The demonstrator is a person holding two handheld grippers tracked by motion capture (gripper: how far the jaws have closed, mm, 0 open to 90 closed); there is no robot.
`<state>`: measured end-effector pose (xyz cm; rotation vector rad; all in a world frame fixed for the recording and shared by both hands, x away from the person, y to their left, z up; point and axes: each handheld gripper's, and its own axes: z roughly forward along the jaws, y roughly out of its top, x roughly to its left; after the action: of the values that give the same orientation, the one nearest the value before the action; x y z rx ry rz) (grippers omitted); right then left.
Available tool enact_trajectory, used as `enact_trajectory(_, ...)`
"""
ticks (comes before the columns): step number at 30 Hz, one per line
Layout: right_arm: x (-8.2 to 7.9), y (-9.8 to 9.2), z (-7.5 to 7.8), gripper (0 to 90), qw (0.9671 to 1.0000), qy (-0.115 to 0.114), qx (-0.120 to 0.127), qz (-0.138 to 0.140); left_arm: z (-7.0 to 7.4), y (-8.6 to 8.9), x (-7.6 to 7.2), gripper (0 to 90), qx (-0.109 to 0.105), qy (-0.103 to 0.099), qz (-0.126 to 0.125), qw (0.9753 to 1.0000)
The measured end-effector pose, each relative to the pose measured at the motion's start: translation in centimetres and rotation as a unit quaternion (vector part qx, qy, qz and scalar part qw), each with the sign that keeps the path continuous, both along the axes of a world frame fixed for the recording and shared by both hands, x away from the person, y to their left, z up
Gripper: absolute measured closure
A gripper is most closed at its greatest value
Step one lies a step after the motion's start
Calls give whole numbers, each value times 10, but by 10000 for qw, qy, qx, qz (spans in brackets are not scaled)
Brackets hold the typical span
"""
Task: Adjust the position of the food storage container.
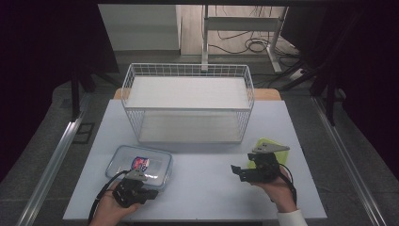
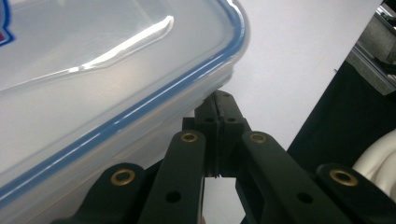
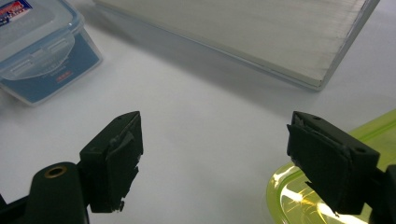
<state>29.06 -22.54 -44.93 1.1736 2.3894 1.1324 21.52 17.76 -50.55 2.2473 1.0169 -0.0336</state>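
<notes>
High view: the left gripper (image 1: 151,193), jaws pressed together on nothing, sits just beside the clear blue-rimmed container (image 1: 141,165) near the desk's front-left edge. The right gripper (image 1: 237,172), jaws spread apart, hovers beside the yellow-green container (image 1: 277,147) near the right edge.

Left black two-jaw gripper (image 1: 151,194): matte plastic links, brass-ringed rivets, grey three-cornered top plate, black trailing cable. Right black two-jaw gripper (image 1: 237,172): same build, worn jaw pads. White sleeve cuff (image 1: 291,218) on right wrist.
</notes>
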Motion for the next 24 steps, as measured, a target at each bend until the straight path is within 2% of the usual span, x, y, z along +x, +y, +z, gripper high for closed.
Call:
enact_trajectory(3, -1, -1, 1, 184, 10000, -4, 22, -18, 6, 4, -6, 896, -74, -100, -28, 9999)
enact_trajectory(4, -1, -1, 2, 184, 10000, -3, 28, -25, 14, 12, -11, 896, -180, -250, 2, 9995)
enact_trajectory(5, -1, -1, 2, 184, 10000, -3, 28, -25, 14, 12, -11, 896, -180, -250, 2, 9995)
enact_trajectory(6, 0, -2, 1, 184, 10000, 0, 27, -19, 23, 26, -12, 895, -261, -351, 115, 9990)
enact_trajectory(7, 0, -1, 1, 184, 10000, 10, 26, -23, 23, 26, -12, 895, -261, -351, 115, 9990)
enact_trajectory(8, 0, -1, 1, 184, 10000, 16, 26, -21, 33, 44, -11, 895, -398, -436, 360, 9976)
enact_trajectory(9, 0, -1, 1, 184, 10000, 18, 25, -23, 33, 44, -11, 895, -398, -436, 360, 9976)
enact_trajectory(12, 0, -1, 1, 184, 10000, 28, 32, -31, 46, 72, -8, 894, -550, -516, 705, 9947)
enact_trajectory(14, 1, -1, 0, 185, 10000, 26, 27, -35, 51, 89, -4, 893, -479, -598, 964, 9924)
enact_trajectory(17, 1, 0, 0, 185, 10000, 61, 23, -37, 51, 116, 5, 895, -450, -580, 1360, 9880)
enact_trajectory(19, 1, 2, -1, 185, 10000, 73, 9, -25, 46, 132, 13, 896, -258, -573, 1674, 9839)
enact_trajectory(20, 1, 2, -1, 186, 10000, 58, 1, -12, 41, 142, 19, 896, -166, -494, 1834, 9817)
enact_trajectory(21, 1, 2, -1, 186, 10000, 58, 1, -12, 41, 142, 19, 897, -166, -494, 1834, 9817)
enact_trajectory(23, 0, 3, 0, 189, 10000, 3, 10, -52, 33, 151, 25, 898, -95, -360, 1962, 9799)
enact_trajectory(24, 1, 3, 0, 189, 10000, 0, 13, -55, 24, 157, 31, 898, -10, -257, 2062, 9782)
